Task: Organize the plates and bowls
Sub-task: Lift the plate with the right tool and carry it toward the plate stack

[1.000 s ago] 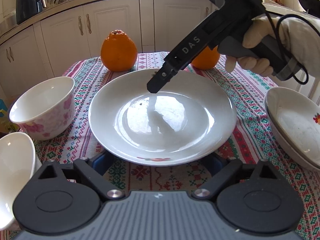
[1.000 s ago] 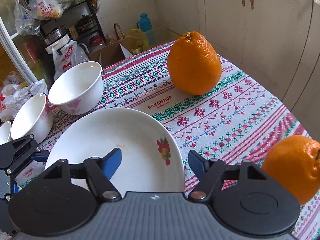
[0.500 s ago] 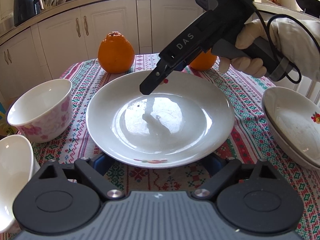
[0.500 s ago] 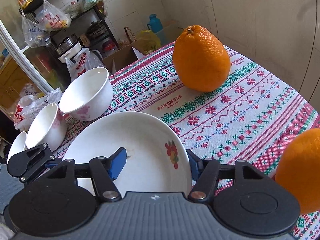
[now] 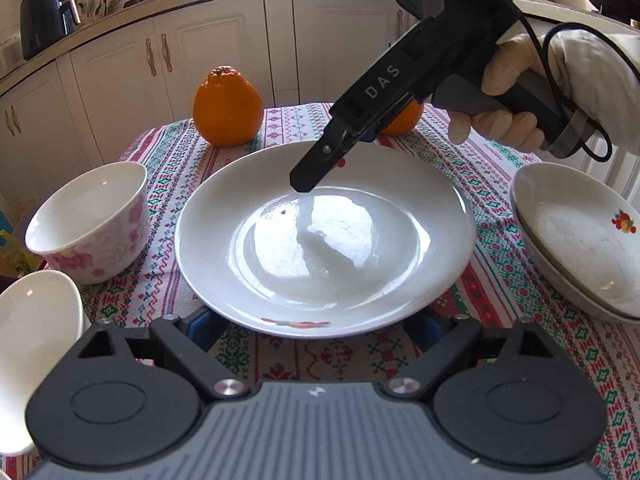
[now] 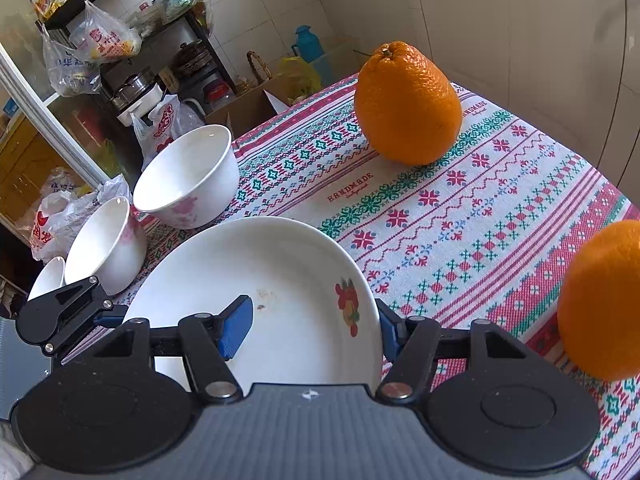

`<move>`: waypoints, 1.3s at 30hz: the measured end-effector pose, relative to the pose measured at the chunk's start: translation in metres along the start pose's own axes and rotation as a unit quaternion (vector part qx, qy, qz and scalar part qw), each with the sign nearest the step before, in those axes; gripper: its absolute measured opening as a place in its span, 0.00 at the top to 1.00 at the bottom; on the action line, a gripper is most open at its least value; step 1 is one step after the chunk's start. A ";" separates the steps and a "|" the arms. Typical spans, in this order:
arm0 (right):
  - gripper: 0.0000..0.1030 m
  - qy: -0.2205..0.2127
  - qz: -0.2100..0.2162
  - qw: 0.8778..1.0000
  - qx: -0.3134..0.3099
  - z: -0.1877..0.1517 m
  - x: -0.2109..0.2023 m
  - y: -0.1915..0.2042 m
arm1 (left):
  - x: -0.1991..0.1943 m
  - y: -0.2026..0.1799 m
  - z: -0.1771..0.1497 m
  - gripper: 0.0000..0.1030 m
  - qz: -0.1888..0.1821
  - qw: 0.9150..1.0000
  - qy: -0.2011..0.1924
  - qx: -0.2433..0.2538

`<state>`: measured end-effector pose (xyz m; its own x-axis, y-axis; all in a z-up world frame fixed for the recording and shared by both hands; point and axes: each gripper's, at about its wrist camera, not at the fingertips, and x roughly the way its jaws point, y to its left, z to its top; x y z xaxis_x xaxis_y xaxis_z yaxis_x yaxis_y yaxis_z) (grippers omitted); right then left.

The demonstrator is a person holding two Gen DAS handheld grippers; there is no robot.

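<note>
1. Now the right tool (image 6: pixel 312 326) straddles the far rim of the white shallow plate with a fruit motif (image 6: pixel 280 280); its blue pads (image 6: pixel 236 328) have just been closing, one inside the rim, one outside.
2. Left tool (image 5: pixel 316 328) stands apart, either side of the plate's near rim.
3. Plate sits mid-surface on the patterned cloth (image 6: pixel 480 220), between two oranges (image 6: pixel 408 104) and floral bowls (image 6: pixel 188 176).

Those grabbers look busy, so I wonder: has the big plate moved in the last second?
No. The plate has stayed put: its far rim still lies just in front of the tall orange.
</note>
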<state>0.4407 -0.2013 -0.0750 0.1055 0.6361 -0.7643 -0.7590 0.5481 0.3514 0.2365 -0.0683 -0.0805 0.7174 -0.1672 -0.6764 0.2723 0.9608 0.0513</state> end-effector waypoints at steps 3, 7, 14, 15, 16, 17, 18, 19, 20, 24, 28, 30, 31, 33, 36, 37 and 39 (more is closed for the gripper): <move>0.33 -0.003 0.000 1.000 0.001 -0.003 -0.004 0.005 | -0.008 -0.001 0.001 0.11 -0.002 1.000 -0.002 0.004; 0.33 -0.013 0.004 1.000 0.004 -0.008 -0.015 0.014 | -0.020 -0.004 0.000 0.11 -0.001 1.000 -0.006 0.009; 0.33 -0.026 -0.004 1.000 0.009 -0.021 -0.036 0.030 | -0.039 -0.009 -0.001 0.11 -0.013 1.000 -0.015 0.018; 0.33 -0.027 -0.005 1.000 0.011 -0.023 -0.039 0.032 | -0.042 -0.010 -0.001 0.11 -0.015 1.000 -0.016 0.020; 0.33 -0.029 -0.007 0.999 0.012 -0.026 -0.042 0.033 | -0.046 -0.012 -0.001 0.11 -0.018 0.999 -0.016 0.022; 0.33 -0.031 -0.008 0.999 0.013 -0.028 -0.044 0.035 | -0.048 -0.014 -0.001 0.11 -0.021 0.999 -0.016 0.023; 0.33 -0.033 -0.010 0.999 0.016 -0.031 -0.047 0.037 | -0.050 -0.015 -0.001 0.11 -0.023 0.999 -0.017 0.025; 0.33 -0.035 -0.012 0.999 0.018 -0.034 -0.050 0.038 | -0.052 -0.016 -0.001 0.11 -0.025 0.999 -0.018 0.027; 0.32 -0.037 -0.015 0.999 0.020 -0.037 -0.053 0.040 | -0.055 -0.018 -0.002 0.11 -0.028 0.999 -0.019 0.030; 0.32 -0.047 -0.021 0.998 0.029 -0.049 -0.065 0.046 | -0.064 -0.024 -0.002 0.11 -0.037 0.998 -0.025 0.042; 0.32 -0.057 -0.031 0.997 0.036 -0.062 -0.079 0.053 | -0.071 -0.031 -0.002 0.11 -0.049 0.997 -0.028 0.053; 0.32 -0.060 -0.036 0.997 0.038 -0.069 -0.086 0.055 | -0.073 -0.036 -0.001 0.11 -0.055 0.996 -0.029 0.060; 0.32 -0.063 -0.038 0.996 0.041 -0.073 -0.090 0.055 | -0.074 -0.039 -0.001 0.11 -0.058 0.996 -0.029 0.064; 0.32 -0.067 -0.043 0.996 0.047 -0.082 -0.097 0.056 | -0.074 -0.044 0.000 0.11 -0.066 0.995 -0.028 0.070; 0.32 -0.073 -0.053 0.994 0.056 -0.094 -0.107 0.056 | -0.074 -0.052 0.001 0.11 -0.077 0.993 -0.027 0.083; 0.32 -0.075 -0.056 0.994 0.060 -0.099 -0.111 0.055 | -0.073 -0.055 0.002 0.11 -0.081 0.993 -0.026 0.087; 0.32 -0.080 -0.061 0.993 0.067 -0.109 -0.118 0.054 | -0.073 -0.062 0.001 0.11 -0.091 0.991 -0.023 0.095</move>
<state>0.3170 -0.3059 -0.0248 0.3005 0.6319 -0.7144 -0.6423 0.6878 0.3382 0.1684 -0.1158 -0.0336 0.6730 -0.3476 -0.6529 0.5125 0.8556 0.0728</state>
